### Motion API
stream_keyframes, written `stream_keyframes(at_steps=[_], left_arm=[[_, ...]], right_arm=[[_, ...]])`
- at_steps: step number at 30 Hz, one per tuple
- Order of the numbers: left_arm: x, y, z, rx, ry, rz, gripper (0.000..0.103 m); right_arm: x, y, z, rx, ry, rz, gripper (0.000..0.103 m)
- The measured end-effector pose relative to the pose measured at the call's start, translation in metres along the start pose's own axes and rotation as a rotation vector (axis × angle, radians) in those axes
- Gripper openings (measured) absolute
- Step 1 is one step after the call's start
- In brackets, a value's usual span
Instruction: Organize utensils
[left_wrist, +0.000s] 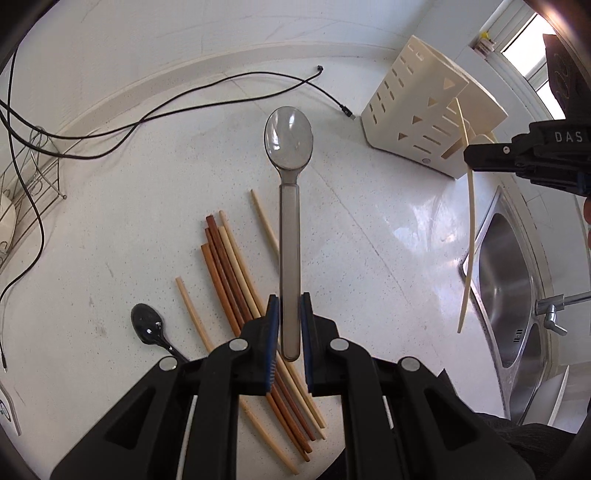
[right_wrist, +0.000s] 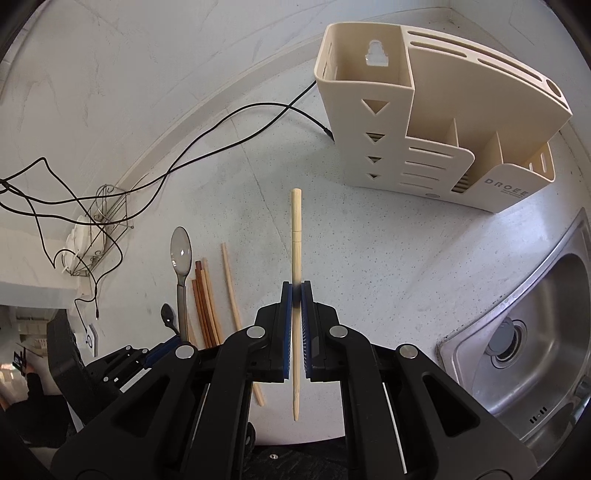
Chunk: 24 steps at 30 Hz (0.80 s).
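Two tools held clear of the counter (left_wrist: 369, 229). Caddy (right_wrist: 436, 122) stands upright by the sink (right_wrist: 535, 332). Left gripper (left_wrist: 290, 314) is clamped on a clear spoon (left_wrist: 290, 206) near its handle end, long axis running away from the camera, bowl farthest. Right gripper (right_wrist: 296, 295) is clamped mid-length on a pale chopstick (right_wrist: 296, 221), thick end pointing toward the caddy. Loose chopsticks (left_wrist: 236, 280) lie on the counter below the spoon, a black spoon (left_wrist: 147, 326) beside them.

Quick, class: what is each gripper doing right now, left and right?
Left gripper: closed on the clear spoon's handle.
Right gripper: closed on a pale chopstick.
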<state>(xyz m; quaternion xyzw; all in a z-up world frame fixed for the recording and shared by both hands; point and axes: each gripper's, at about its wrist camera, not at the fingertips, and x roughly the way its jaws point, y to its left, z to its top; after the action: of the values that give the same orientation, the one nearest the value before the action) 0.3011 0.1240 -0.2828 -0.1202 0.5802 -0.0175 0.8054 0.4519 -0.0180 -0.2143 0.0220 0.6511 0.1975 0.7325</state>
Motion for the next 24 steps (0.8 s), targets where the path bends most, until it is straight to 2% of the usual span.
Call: stream_keyframes(at_steps=[8,13,24], left_arm=[[-0.025,-0.021,0.031,0.035,-0.117,-0.019,0.011],[-0.034,-0.035,0.047,0.064,-0.162,-0.034,0.011],[-0.055,-0.079,0.091,0.147,-0.299,-0.074,0.011]], right_arm=[[-0.023,-0.007,0.005,0.013,-0.061,-0.012,0.005],[-0.042,-0.022,0.009,0.038,-0.104,-0.024,0.005],[-0.089,-0.053,0.019,0.092,-0.245,-0.035,0.005]])
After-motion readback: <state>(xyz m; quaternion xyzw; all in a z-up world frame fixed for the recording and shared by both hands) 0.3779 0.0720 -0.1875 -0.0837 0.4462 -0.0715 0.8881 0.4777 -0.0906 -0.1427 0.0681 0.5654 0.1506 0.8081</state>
